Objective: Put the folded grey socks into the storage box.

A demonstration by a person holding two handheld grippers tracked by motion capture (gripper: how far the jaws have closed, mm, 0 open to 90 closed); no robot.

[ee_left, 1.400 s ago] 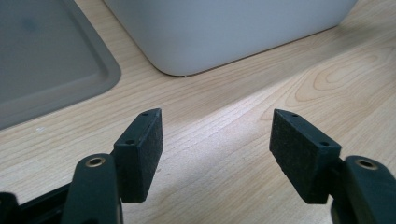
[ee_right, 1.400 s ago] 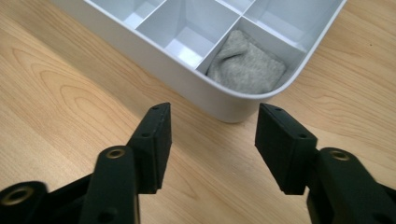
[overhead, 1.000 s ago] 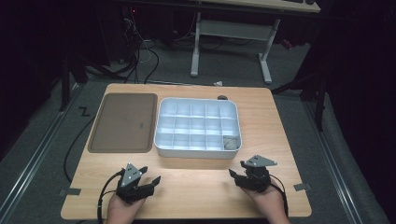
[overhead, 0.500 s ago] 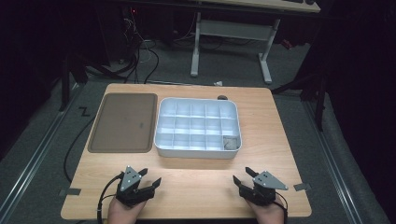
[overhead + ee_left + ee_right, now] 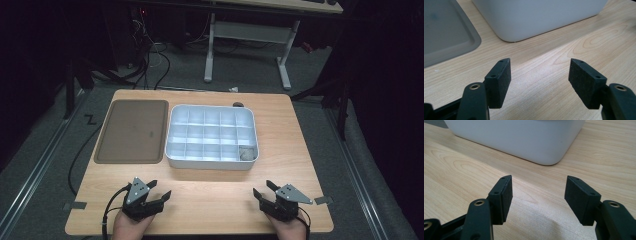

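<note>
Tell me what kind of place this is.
Likely a lab or workshop set up for recording: a wooden table holding a divided bin and brown tray, cables on the dark floor, and a desk frame behind.

A white compartment box, a brown tray, and black grippers on a pale wood-grain table.

Two black grippers: left gripper, right gripper. Grey three-cornered plate atop each, black cable trailing from the left. Flat rectangular black jaws with small holes, brass-coloured rivets at the pivots.
</note>
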